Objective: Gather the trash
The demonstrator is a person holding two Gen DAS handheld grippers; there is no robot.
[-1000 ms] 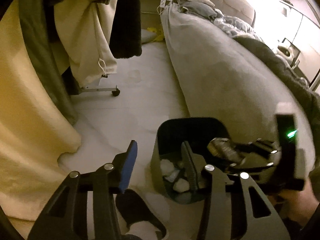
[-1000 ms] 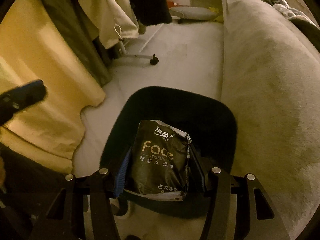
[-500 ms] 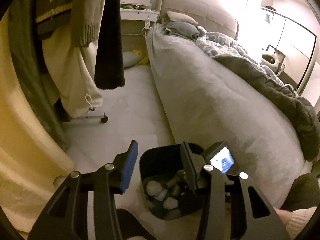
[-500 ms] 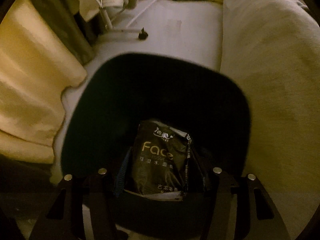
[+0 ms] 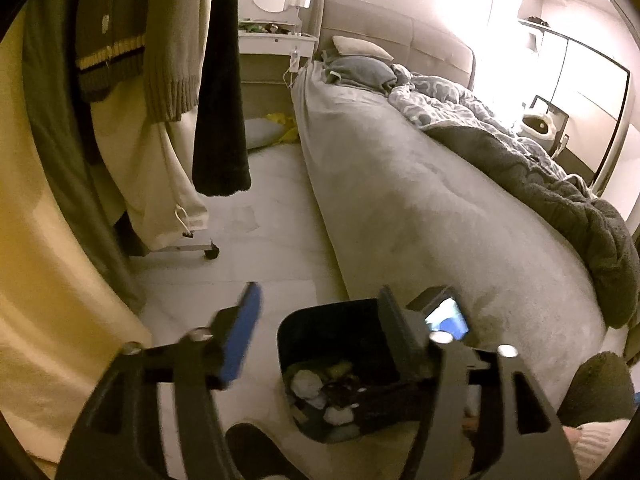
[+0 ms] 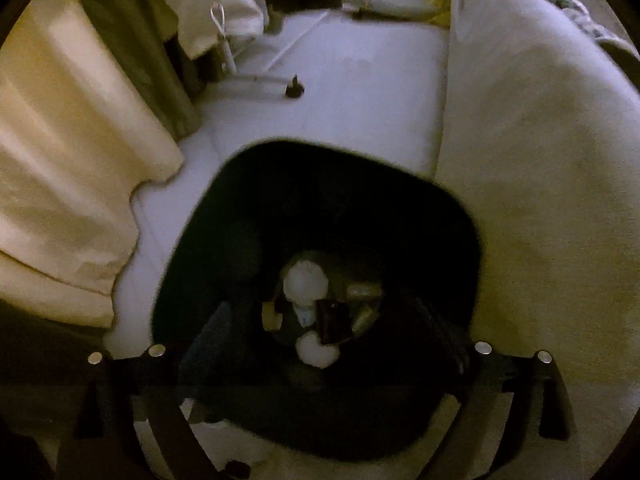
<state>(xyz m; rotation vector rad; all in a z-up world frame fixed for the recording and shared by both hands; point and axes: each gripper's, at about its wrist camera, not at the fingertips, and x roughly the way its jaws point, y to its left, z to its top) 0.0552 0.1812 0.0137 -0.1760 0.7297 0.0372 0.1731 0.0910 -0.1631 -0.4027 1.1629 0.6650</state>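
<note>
A black trash bin [image 5: 304, 328] stands on the floor beside the bed. It holds white crumpled tissues [image 5: 306, 382] and other scraps. In the right wrist view I look straight down into the bin [image 6: 248, 184]; the dark tissue pack [image 6: 334, 320] lies inside among white tissues [image 6: 306, 282]. My right gripper [image 6: 320, 336] is open over the bin mouth, its fingers wide apart and empty. My left gripper [image 5: 316, 328] is open and empty, held above the bin's near side. The right gripper's body [image 5: 444, 316] shows past the bin's right rim.
A grey bed [image 5: 440, 200] runs along the right. Hanging clothes on a wheeled rack [image 5: 172, 80] and a cream curtain [image 5: 48, 280] fill the left. The white floor [image 5: 260, 220] lies between. A dark slipper [image 5: 256, 448] is near the bottom edge.
My right gripper has opened and the dark tissue pack has dropped from it into the bin. My left gripper has pulled up and back, staying open.
</note>
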